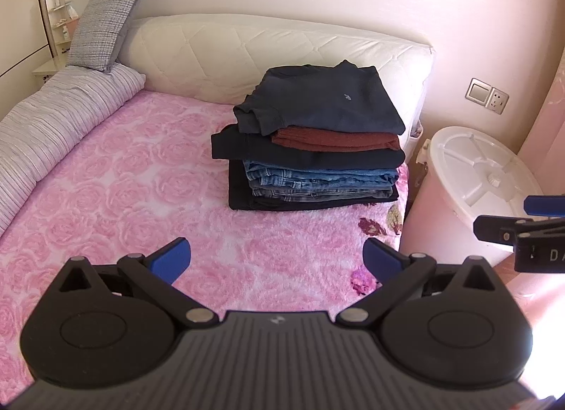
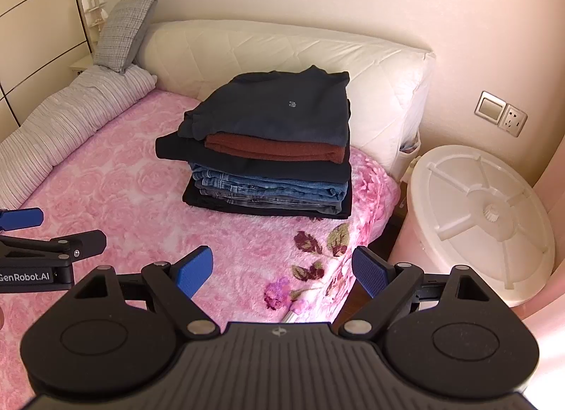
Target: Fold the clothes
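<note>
A neat stack of folded clothes (image 1: pixel 310 142) sits on the far right part of the bed, close to the padded headboard (image 1: pixel 275 46) and near the mattress edge. On top lies a navy sweatshirt (image 1: pixel 317 99) of soft matte knit with a tiny pale logo, folded into a rough rectangle. Under it is a rust-red knitted top (image 1: pixel 332 138), then another dark garment (image 1: pixel 303 154), then folded blue jeans (image 1: pixel 317 182) showing stiff denim seams, and a black piece (image 1: pixel 243 194) at the bottom. The stack's folded edges face the cameras, and its long side runs roughly across the bed, parallel to the headboard.

The blanket (image 1: pixel 141 191) is fluffy pink plush with a raised rose pattern and some darker flowers near its edge. A long striped bolster (image 1: pixel 53 120) lies along the left side, with a grey woven cushion (image 1: pixel 106 25) propped above it. Beside the bed stands a white plastic bin (image 1: pixel 473 177) with a round ribbed lid.

The left gripper (image 1: pixel 277 260) hovers over the blanket, its blue ridged pads spread wide and holding nothing. The right gripper (image 2: pixel 282 270) hangs near the bed's edge, likewise spread apart and empty.
</note>
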`<state>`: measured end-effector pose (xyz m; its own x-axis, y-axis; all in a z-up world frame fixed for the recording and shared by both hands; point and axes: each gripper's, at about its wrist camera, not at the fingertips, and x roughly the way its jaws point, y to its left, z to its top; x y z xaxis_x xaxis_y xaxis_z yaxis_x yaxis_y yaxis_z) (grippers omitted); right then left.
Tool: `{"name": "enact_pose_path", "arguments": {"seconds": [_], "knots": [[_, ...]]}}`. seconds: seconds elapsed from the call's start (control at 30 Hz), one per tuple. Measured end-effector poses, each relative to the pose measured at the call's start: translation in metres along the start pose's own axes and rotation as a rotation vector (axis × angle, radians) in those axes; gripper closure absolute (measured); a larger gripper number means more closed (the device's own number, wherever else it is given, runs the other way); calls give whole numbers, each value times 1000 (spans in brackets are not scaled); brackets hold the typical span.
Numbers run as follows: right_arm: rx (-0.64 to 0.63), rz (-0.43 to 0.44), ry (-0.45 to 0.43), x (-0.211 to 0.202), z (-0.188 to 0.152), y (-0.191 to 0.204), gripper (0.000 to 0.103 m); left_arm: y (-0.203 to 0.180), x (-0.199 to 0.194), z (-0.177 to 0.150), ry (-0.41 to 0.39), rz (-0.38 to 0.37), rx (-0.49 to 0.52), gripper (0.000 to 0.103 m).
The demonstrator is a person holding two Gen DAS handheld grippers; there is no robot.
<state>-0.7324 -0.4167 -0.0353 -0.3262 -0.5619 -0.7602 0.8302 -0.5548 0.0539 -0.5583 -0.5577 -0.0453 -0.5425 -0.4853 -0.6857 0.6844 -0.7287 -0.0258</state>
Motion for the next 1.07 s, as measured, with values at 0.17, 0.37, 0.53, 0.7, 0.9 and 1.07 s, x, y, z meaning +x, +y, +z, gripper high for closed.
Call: {"name": "enact_pose_path", "arguments": {"seconds": [0.17, 0.37, 0.53, 0.7, 0.9, 1.07], "knots": [[-6, -6, 6, 1, -2, 2, 15, -1, 3, -2, 2, -2, 9, 1], [-14, -10, 19, 4, -3, -1, 15, -4, 7, -7, 18, 2, -10, 1], [-22, -10, 31, 7, -3, -9, 15, -11, 13, -5, 29, 12, -23, 1], [-34, 3, 22, 14, 10, -21, 15, -23, 22, 7, 29, 27, -26, 1], [-38, 28, 15, 24, 29, -38, 15, -39, 33, 25, 43, 44, -20, 1], [-28, 46, 18, 35, 42, -54, 15, -52, 40, 38, 23, 36, -14, 1]]}}
